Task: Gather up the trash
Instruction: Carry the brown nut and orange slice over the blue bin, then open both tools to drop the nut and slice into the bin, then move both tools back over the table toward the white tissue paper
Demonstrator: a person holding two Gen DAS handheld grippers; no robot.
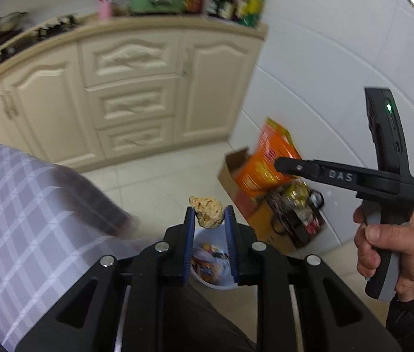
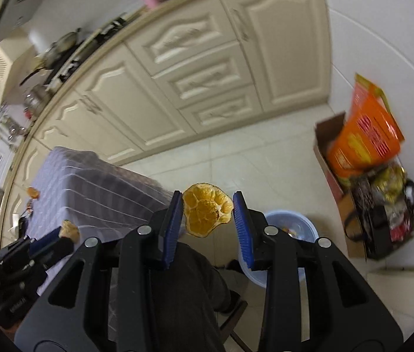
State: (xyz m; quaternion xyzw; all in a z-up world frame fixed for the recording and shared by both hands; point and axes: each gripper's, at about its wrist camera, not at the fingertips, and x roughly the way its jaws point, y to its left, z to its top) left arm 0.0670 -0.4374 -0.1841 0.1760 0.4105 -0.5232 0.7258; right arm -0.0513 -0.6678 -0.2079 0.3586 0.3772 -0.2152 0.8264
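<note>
Both claws are loaded. The left claw is pinched narrow on a crumpled beige scrap, which sticks out past its blue tips. The right claw stands a little wider and carries a piece of orange peel, pressed against its left pad; whether the right pad touches it I cannot tell for sure.

The trash bin, a pale blue tub on the floor, lies right beneath the left claw, seen between its jaws, with coloured wrappers already at the bottom. From the right claw it sits just below and to the right. So some rubbish has gone in already, and these two pieces look ready to follow once each claw is over the opening.

The job seems only partly done. Behind and to the left of the right claw, on the table with its checked cloth, another bit of orange peel lies near the far edge, and small odds and ends I cannot make out sit near it.
</note>
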